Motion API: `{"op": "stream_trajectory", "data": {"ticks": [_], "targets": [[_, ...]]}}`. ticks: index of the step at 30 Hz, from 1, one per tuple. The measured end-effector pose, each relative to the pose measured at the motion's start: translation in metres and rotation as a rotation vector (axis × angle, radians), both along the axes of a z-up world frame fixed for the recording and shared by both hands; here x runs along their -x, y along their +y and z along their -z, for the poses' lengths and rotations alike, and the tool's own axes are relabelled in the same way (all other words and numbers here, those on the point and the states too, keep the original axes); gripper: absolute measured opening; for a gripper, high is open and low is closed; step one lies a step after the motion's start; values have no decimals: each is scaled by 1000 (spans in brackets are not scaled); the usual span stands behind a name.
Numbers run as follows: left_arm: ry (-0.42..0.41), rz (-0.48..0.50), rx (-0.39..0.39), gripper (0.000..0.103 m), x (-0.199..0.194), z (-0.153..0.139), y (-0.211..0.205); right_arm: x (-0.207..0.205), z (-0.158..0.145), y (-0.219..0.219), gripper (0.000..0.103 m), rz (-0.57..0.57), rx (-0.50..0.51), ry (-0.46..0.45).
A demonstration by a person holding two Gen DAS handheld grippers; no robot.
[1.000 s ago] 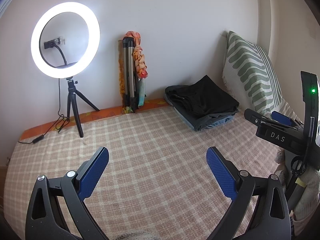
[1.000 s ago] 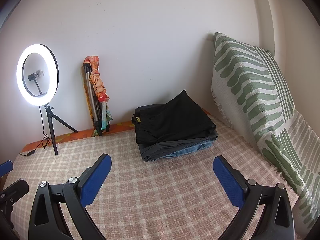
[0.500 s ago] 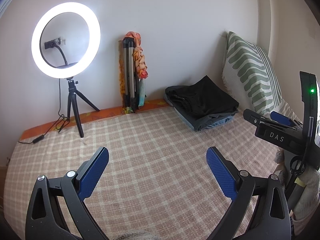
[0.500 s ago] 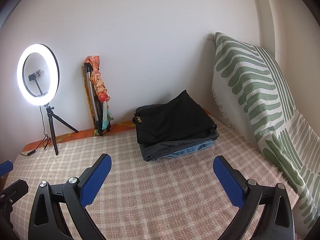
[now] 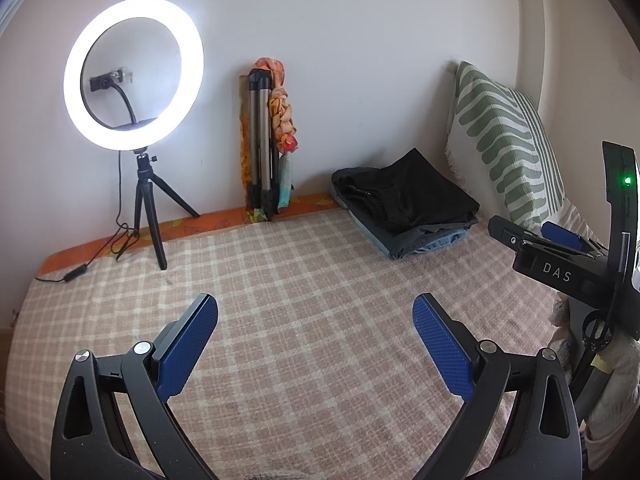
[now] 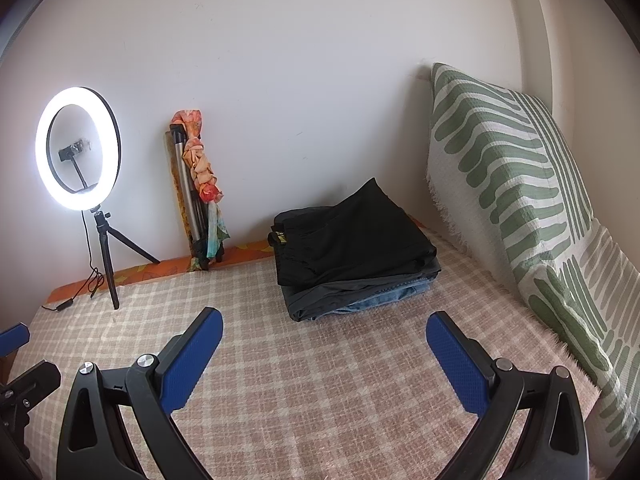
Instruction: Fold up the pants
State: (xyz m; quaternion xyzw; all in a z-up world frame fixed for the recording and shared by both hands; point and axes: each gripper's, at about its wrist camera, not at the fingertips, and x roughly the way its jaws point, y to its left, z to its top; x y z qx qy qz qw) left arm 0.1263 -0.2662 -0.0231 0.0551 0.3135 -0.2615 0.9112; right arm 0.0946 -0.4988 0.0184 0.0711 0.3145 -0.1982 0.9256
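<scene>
A stack of folded pants (image 6: 356, 248), black on top with grey and blue denim under it, lies at the far right of the checked bed cover (image 6: 320, 380) by the wall. The stack also shows in the left wrist view (image 5: 404, 208). My right gripper (image 6: 324, 352) is open and empty, hovering above the cover, short of the stack. My left gripper (image 5: 316, 340) is open and empty above the middle of the cover (image 5: 300, 300). The right gripper's body shows at the right edge of the left wrist view (image 5: 568, 268).
A lit ring light on a small tripod (image 5: 134, 76) stands at the back left with its cable on the bed. A folded tripod with an orange scarf (image 5: 268, 144) leans on the wall. A green striped pillow (image 6: 520, 216) leans along the right side.
Both views have shifted very slightly; the grippers stay open and empty. The stack of pants has not moved.
</scene>
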Motion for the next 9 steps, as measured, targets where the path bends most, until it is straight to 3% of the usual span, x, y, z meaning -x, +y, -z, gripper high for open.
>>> {"op": "stream_trajectory", "data": {"ticks": [9], "targets": [[10,-7,17,98,0,0,9,-1,0,1,103,-3,-3,0]]}}
